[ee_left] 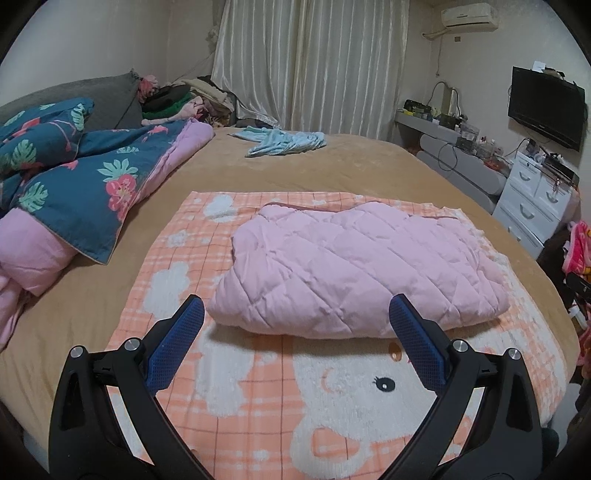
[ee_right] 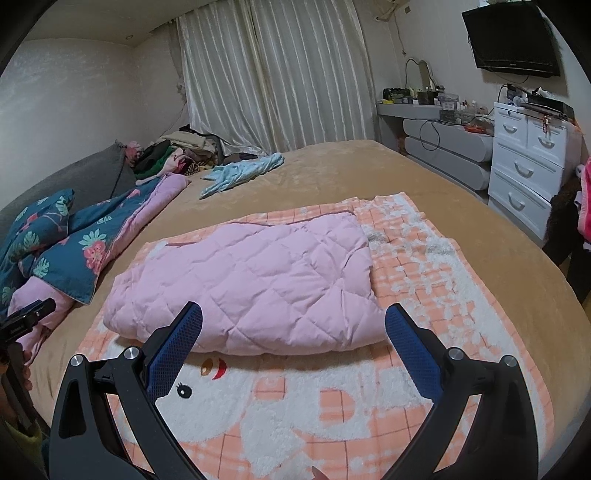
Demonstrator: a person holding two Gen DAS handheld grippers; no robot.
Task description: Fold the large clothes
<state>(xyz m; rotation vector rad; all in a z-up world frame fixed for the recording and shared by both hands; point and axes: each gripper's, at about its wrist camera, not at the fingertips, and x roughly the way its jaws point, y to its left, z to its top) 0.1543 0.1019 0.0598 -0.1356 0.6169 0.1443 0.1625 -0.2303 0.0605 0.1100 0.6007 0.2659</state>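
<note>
Bedding item: pink quilted garment (ee_left: 354,266), folded into a thick rectangular bundle, lay on an orange-and-white checked cartoon towel blanket (ee_left: 258,398) spread over a tan bed cover (ee_left: 351,166). A maroon trim line showed along the bundle's far edge. The fold's near edge rested just beyond the printed cartoon face.

Left gripper (ee_left: 295,325): hovered low over the blanket at the near edge of the bundle, its blue-padded fingers (ee_left: 177,347) wide apart and holding nothing.

Right gripper (ee_right: 293,325): likewise at the bundle's near edge, fingers (ee_right: 413,354) spread wide, empty. Whether either fingertip touched the fabric could not be told.

Other items on the bed: teal floral duvet with pink lining (ee_left: 85,184), rumpled at the left; light blue garment (ee_left: 284,142), crumpled near the far side, well apart from the bundle; grey pillow (ee_right: 92,177) at the head; pile of mixed clothes (ee_right: 177,155) beside the curtain (ee_left: 314,62).

Room fittings: white drawer unit (ee_right: 528,162) and grey dressing shelf (ee_right: 443,129) at the right, wall-mounted television (ee_right: 513,37), air conditioner (ee_left: 469,14) high on the wall.
</note>
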